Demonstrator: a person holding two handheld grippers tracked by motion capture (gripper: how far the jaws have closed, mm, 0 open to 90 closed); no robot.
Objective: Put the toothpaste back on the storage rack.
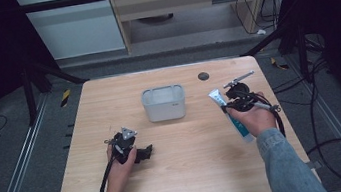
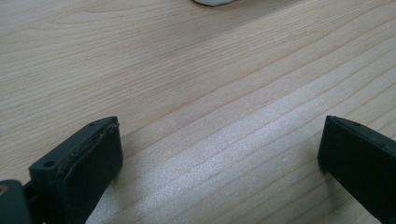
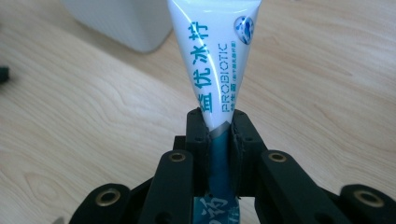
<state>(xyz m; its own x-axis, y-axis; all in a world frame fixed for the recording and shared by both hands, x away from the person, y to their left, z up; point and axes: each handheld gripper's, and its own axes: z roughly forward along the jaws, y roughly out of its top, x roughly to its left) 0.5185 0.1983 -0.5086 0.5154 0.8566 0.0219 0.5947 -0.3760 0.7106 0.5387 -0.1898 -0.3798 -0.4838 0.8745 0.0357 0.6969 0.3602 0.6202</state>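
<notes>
A white and teal toothpaste tube (image 1: 232,115) (image 3: 212,60) is clamped between the jaws of my right gripper (image 1: 233,109) (image 3: 219,126), lifted over the right part of the wooden table (image 1: 194,173). Its white end points toward the bin, and its teal end sticks out behind the hand. A pale rectangular bin (image 1: 163,103) stands at the table's middle, its corner (image 3: 119,23) just ahead of the tube. My left gripper (image 1: 147,152) (image 2: 219,154) rests low over the bare wood at the front left, jaws wide apart with nothing between them.
A small dark round hole cover (image 1: 203,76) sits on the table behind the bin. Black cables trail from both grippers. Floor rails and a cabinet (image 1: 185,3) lie beyond the table's far edge.
</notes>
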